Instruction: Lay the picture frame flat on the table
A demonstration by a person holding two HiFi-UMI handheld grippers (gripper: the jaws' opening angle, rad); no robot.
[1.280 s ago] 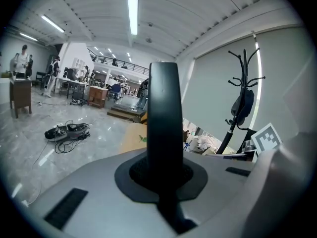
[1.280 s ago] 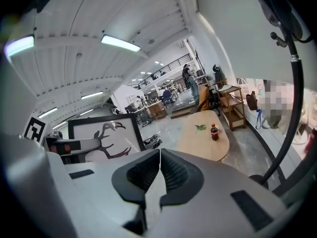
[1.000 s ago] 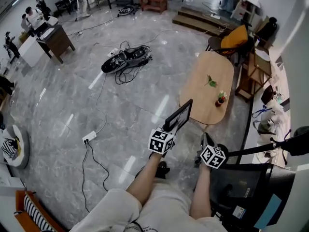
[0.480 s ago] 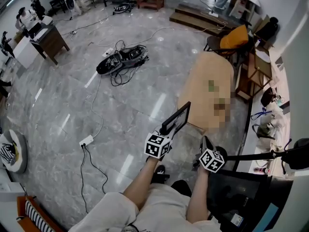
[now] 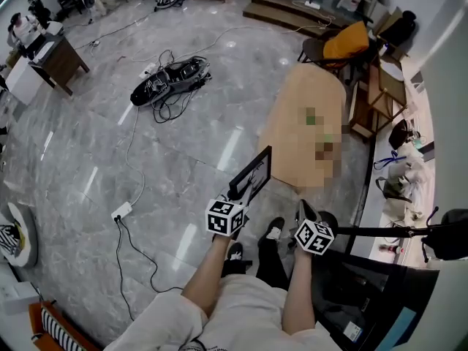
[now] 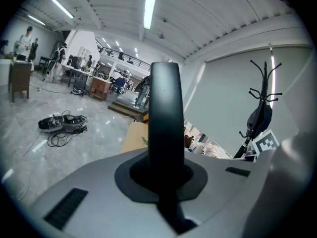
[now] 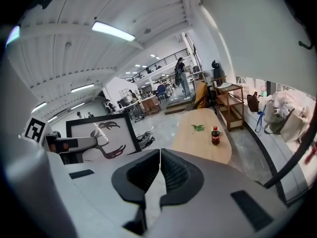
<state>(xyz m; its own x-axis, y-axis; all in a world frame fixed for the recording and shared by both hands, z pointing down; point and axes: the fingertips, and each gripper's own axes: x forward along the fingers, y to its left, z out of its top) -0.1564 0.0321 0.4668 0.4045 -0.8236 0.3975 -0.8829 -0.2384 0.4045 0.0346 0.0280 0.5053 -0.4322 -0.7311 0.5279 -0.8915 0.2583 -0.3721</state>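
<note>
A black picture frame (image 5: 251,175) stands upright on edge in my left gripper (image 5: 235,194), which is shut on its lower edge. In the left gripper view the frame's edge (image 6: 166,113) is a dark bar rising from between the jaws. The right gripper view shows its face, a white print with dark strokes (image 7: 101,138). My right gripper (image 5: 303,210) is beside it on the right, its jaws shut with nothing between them (image 7: 159,168). The oval wooden table (image 5: 292,148) lies ahead, beyond both grippers and apart from the frame.
On the table stand a small cola bottle (image 7: 215,135) and a green sprig (image 7: 198,128). A chair with an orange cushion (image 5: 347,42) and a wooden shelf (image 5: 373,93) stand behind it. Cables and a black device (image 5: 167,82) lie on the floor at left. A black chair (image 5: 365,284) is at my right.
The view has shifted forward and the table has come nearer. The frame stays upright in the left gripper, and both grippers keep their places side by side.
</note>
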